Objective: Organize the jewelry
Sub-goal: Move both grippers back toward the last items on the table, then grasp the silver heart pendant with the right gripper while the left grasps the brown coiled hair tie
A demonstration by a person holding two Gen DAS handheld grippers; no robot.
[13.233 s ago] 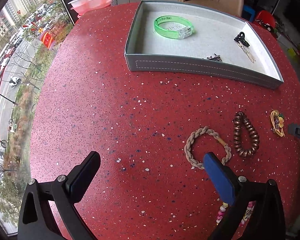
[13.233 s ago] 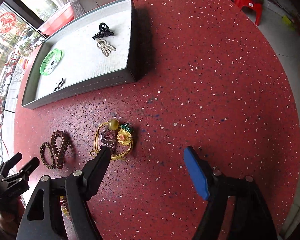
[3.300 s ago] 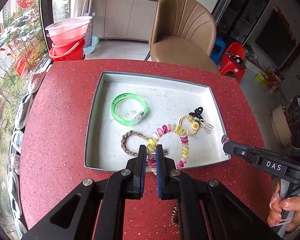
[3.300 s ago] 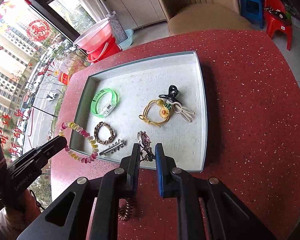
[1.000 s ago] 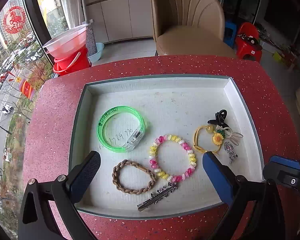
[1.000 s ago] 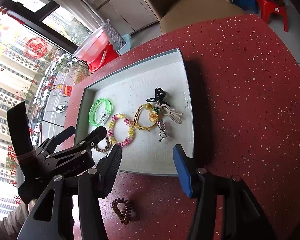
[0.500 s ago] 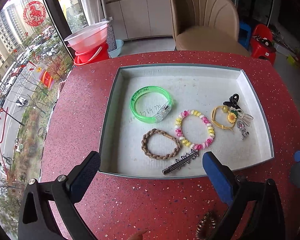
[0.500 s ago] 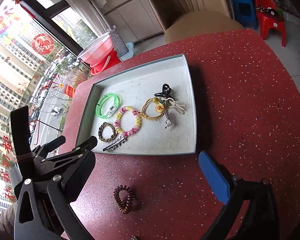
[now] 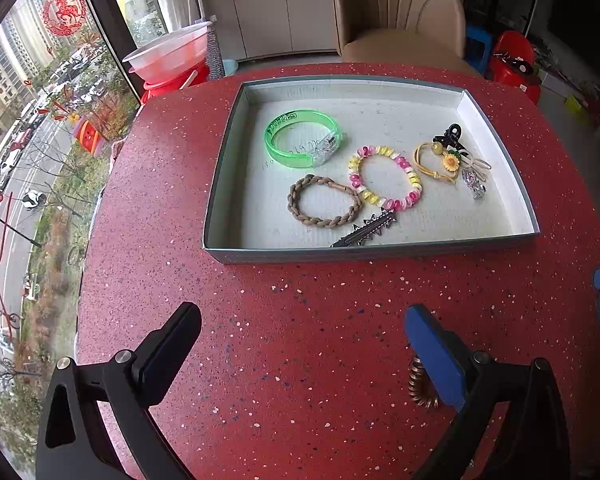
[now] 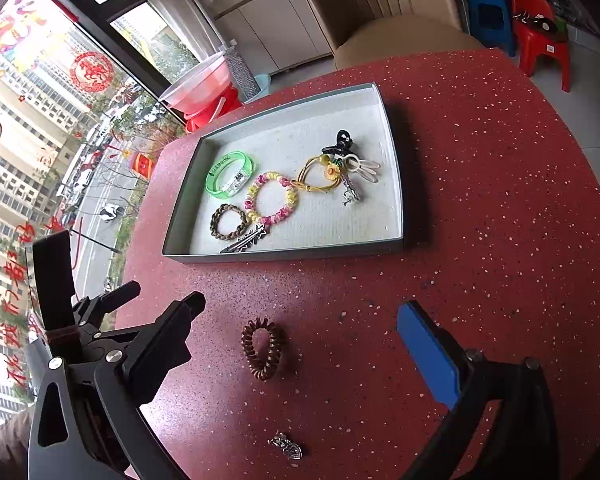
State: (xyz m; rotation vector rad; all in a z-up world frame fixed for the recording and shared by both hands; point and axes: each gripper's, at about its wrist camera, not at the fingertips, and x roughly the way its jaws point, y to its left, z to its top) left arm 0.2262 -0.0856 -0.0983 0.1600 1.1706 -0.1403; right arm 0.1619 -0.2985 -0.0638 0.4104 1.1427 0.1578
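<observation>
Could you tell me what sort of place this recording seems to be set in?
Probably a high-rise apartment's living area: a red table by a window overlooking towers, an upholstered chair, and cabinets.

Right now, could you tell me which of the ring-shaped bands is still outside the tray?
The brown coil band; it lies on the table, while the rest sit in the tray.

Speckled glossy stone-like table (image 10: pixel 480 240), matt tray (image 10: pixel 284 255), seemingly plastic coil hair tie (image 10: pixel 262 348).

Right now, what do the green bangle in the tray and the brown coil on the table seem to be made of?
Green bangle: apparently translucent glossy plastic; light passes through it. Brown coil: probably shiny plastic spiral cord, judging by its glinting ridges.
</observation>
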